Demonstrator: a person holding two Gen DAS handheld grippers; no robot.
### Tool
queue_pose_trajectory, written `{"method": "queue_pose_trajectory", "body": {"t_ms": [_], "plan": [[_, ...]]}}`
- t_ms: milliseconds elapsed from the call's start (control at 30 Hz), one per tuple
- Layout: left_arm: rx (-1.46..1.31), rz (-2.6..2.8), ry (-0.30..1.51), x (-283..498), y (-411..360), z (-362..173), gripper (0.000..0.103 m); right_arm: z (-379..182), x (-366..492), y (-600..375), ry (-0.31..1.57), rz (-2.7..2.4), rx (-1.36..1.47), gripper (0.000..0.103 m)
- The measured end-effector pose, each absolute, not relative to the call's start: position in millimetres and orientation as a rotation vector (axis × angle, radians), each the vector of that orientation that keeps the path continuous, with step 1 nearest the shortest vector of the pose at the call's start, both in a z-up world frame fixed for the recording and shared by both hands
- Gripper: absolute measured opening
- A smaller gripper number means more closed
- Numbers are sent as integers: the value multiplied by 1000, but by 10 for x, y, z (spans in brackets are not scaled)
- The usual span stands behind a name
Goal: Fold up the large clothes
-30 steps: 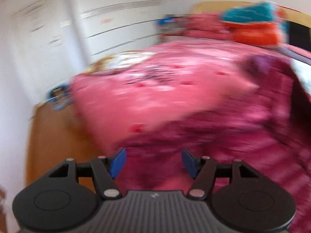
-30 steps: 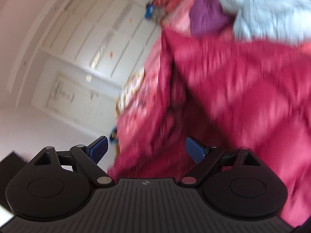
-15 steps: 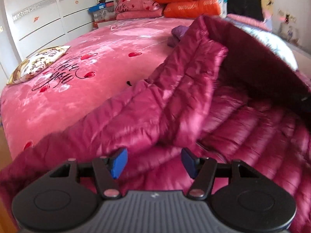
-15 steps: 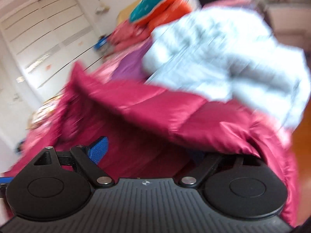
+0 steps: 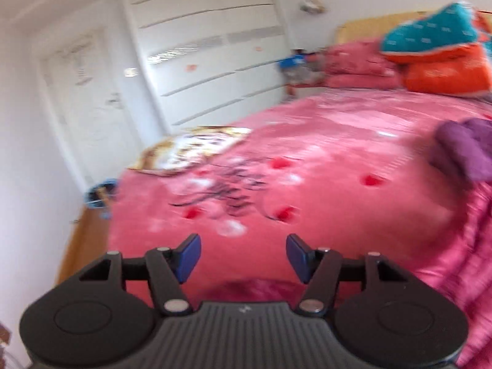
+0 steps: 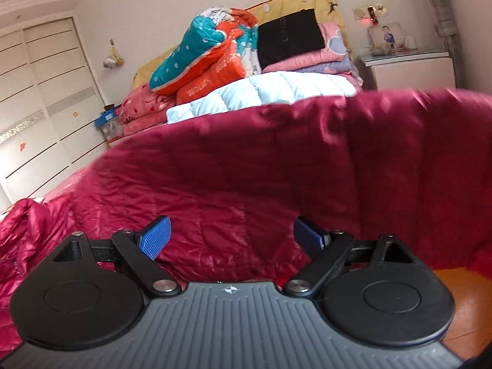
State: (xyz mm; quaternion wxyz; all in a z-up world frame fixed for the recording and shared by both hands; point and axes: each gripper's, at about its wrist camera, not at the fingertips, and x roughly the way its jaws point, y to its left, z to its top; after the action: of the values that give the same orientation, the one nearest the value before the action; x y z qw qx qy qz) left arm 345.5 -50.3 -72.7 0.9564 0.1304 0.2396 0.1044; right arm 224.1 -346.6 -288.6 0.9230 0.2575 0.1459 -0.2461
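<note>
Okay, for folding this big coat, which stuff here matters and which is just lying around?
For the job:
maroon puffer coat
left gripper, open
right gripper, open

Just lying about:
light blue jacket
purple garment
teal and orange quilts
patterned cushion

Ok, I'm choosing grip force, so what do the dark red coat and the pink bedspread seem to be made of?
The dark red coat looks like a quilted puffer with a smooth, glossy synthetic shell: stitched panels, crinkly highlights, likely slippery. The pink bedspread looks like matte, plush fleece with printed red hearts, though the left wrist view is blurred, so that is less sure.
</note>
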Motion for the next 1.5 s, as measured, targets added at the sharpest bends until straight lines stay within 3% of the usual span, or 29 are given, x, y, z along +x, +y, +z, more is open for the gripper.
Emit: {"method": "queue_pose_trajectory", "body": {"t_ms": [233, 933, 1500], "plan": [[220, 246, 512, 3300, -165, -738, 64, -2864, 2144, -3403, 326, -435, 507, 103], [98, -29, 843, 965, 531, -1110, 67, -2794, 1497, -3102, 470, -358, 389, 103], [-18, -138, 798, 161, 582, -1090, 69, -2570, 471, -2655, 535, -329, 372, 103]]}}
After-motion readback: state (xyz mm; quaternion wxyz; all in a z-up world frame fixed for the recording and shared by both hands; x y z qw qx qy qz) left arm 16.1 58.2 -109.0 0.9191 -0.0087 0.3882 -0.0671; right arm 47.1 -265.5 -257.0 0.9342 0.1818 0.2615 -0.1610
